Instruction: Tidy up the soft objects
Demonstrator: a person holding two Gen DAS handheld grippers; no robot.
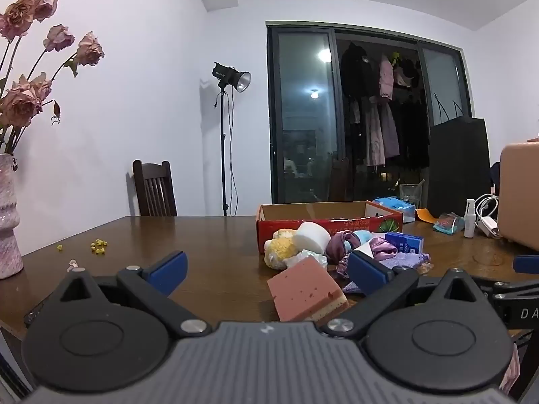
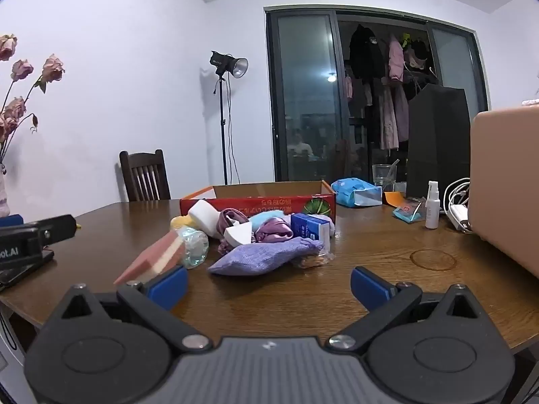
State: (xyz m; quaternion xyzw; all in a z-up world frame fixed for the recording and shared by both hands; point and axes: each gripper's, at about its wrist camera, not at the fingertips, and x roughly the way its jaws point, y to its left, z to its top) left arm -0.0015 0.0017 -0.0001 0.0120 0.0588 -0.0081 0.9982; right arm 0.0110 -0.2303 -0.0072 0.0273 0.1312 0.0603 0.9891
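A red cardboard box (image 2: 259, 198) stands open-topped on the wooden table (image 2: 370, 262), and its inside cannot be seen from either view. The soft things lie in a heap on the table against its near wall: a white foam block (image 2: 203, 215), a yellow plush toy (image 1: 281, 247), purple satin cloth (image 2: 273, 230), a white wedge sponge (image 2: 237, 234), a lavender knitted pouch (image 2: 266, 257) and a crumpled clear wrapper (image 2: 193, 244), with a small blue carton (image 2: 310, 229) standing among them. A pink sponge (image 1: 308, 289) with a pale underside lies at the near edge of the heap, between the left gripper's (image 1: 266, 271) spread blue fingers but touching neither pad. The right gripper (image 2: 267, 286) also stands wide apart with nothing in it, over bare wood just short of the pouch. To the right of the box sit a blue tissue pack (image 2: 355, 192), a drinking glass (image 2: 384, 173), a white spray bottle (image 2: 432, 205), a coiled white cable (image 2: 456, 202) and a tan case (image 2: 505, 181). At the far left a pink vase (image 1: 8, 222) holds dried roses (image 1: 30, 54), with yellow crumbs (image 1: 99, 245) scattered on the table nearby.
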